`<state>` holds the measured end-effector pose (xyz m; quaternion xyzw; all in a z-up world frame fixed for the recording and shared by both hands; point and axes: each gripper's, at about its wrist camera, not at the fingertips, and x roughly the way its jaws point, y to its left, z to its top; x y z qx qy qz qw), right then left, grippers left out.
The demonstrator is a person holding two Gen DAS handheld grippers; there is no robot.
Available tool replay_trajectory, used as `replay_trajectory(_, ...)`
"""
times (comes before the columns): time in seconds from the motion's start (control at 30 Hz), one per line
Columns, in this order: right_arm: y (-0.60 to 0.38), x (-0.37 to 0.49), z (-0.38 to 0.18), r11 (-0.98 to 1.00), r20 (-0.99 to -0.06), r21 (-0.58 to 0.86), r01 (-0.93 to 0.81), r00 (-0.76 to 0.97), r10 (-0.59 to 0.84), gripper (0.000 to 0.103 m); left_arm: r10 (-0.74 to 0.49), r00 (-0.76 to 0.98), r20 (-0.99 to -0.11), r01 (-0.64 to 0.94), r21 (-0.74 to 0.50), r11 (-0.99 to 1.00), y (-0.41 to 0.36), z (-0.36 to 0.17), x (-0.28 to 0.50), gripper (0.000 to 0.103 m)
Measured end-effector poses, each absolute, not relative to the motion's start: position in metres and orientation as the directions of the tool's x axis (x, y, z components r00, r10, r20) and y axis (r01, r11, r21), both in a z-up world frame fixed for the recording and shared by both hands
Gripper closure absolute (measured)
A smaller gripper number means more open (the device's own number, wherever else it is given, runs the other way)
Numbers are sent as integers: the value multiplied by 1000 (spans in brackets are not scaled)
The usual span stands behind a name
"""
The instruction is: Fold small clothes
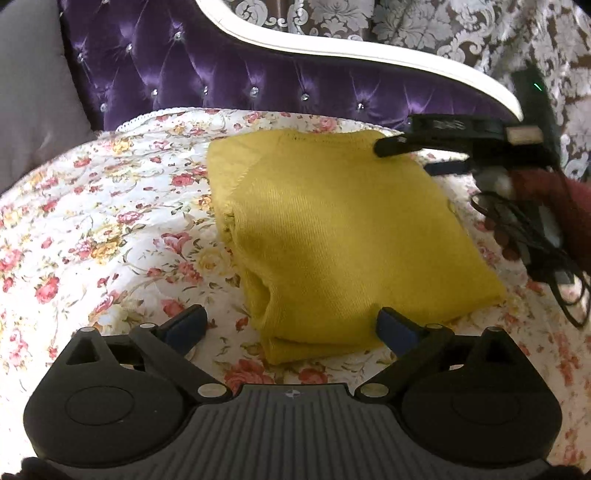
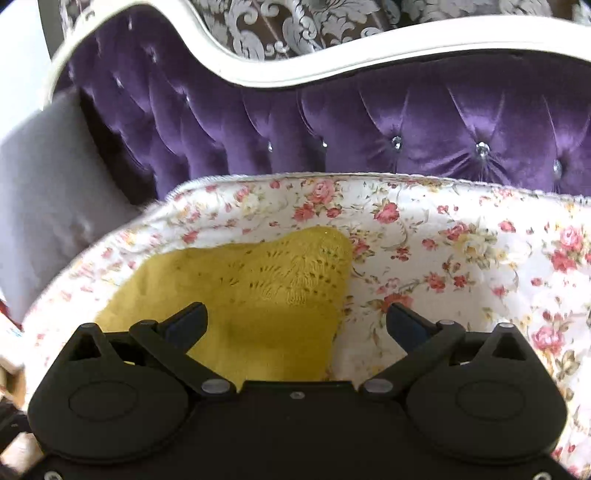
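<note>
A yellow knitted garment (image 1: 332, 229) lies folded in a thick rectangle on the floral bedspread (image 1: 110, 229). My left gripper (image 1: 291, 323) stands open over its near corner, and neither pad presses the cloth. At the garment's far right corner my right gripper (image 1: 404, 158) shows from the side, open, with a hand in a dark red sleeve (image 1: 546, 199) holding it. In the right wrist view, the right gripper (image 2: 295, 314) is wide open above the garment's lacy edge (image 2: 266, 288). Its left finger is over the knit and its right finger over the bedspread (image 2: 461, 258).
A purple tufted headboard (image 2: 369, 122) with a white curved frame (image 1: 332, 55) rises behind the bed. A grey pillow (image 2: 48, 192) leans at the left. Black cables (image 1: 554, 266) hang from the right gripper. Damask-patterned fabric (image 1: 424, 29) fills the background.
</note>
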<state>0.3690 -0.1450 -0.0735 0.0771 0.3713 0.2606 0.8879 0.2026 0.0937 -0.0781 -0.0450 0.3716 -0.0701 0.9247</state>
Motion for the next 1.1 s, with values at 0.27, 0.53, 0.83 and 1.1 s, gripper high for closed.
replay_trajectory(0.27,-156,370,-82,760,-560,453,-466,515,649,0,-234,704,-671,87,-247,965,102,-75,227,2)
replay_trajectory(0.53,-144,387,-100,664,-480,563,-491,460,747,0,-272,692,-669,93,-291,952,100,-77,254,2)
replay_trajectory(0.83,-143,395,-104,620,-435,608,-496,445,783,23,-261,712,-652,63,-310,948,95,-79,259,20)
replay_trajectory(1.1,-148,386,-92,688,-485,545,-480,489,725,62,-268,705,-657,-7,-384,923,110,-70,252,85)
